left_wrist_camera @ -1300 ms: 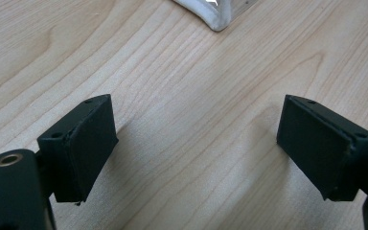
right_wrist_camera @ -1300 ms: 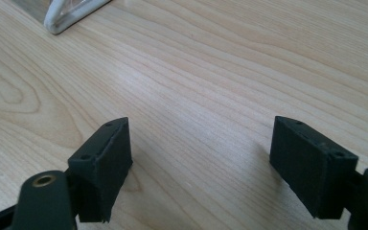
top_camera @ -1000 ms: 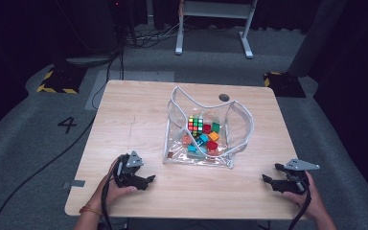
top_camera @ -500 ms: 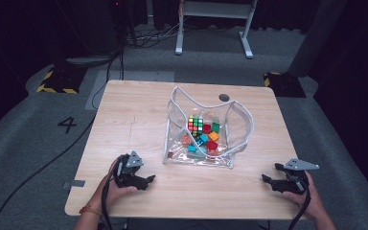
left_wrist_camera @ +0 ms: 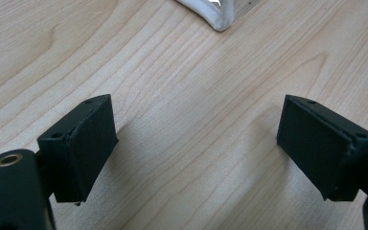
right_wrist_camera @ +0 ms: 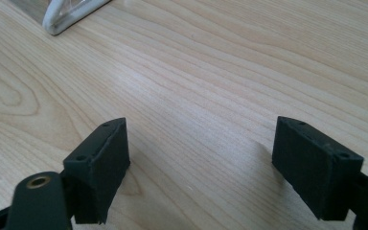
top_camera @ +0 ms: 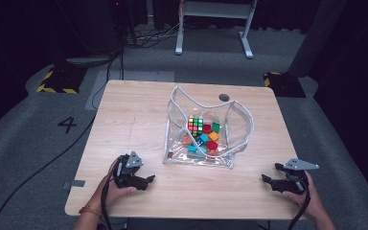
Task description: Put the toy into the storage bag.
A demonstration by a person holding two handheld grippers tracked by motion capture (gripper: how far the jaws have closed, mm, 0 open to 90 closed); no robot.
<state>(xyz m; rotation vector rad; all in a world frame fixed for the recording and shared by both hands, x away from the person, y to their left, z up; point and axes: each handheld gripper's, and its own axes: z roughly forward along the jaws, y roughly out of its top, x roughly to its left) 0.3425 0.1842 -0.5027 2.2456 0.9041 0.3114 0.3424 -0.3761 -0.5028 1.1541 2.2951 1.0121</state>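
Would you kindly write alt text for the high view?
A clear bag of colourful toy blocks and a puzzle cube sits on a wooden table. Open left gripper and right gripper rest near its front edge.

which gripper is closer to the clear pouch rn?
Left. The left gripper sits just off the clear pouch near-left corner; the right gripper is farther, past its near-right corner.

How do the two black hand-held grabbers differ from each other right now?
The left gripper rests near the table's front left, close to the clear bag; the right gripper sits at the front right edge, farther from the bag. The right one's grey plate shows long and flat, the left one's shorter and tilted. Both rest on the wooden table with jaws wide open, holding nothing and pointing inward.
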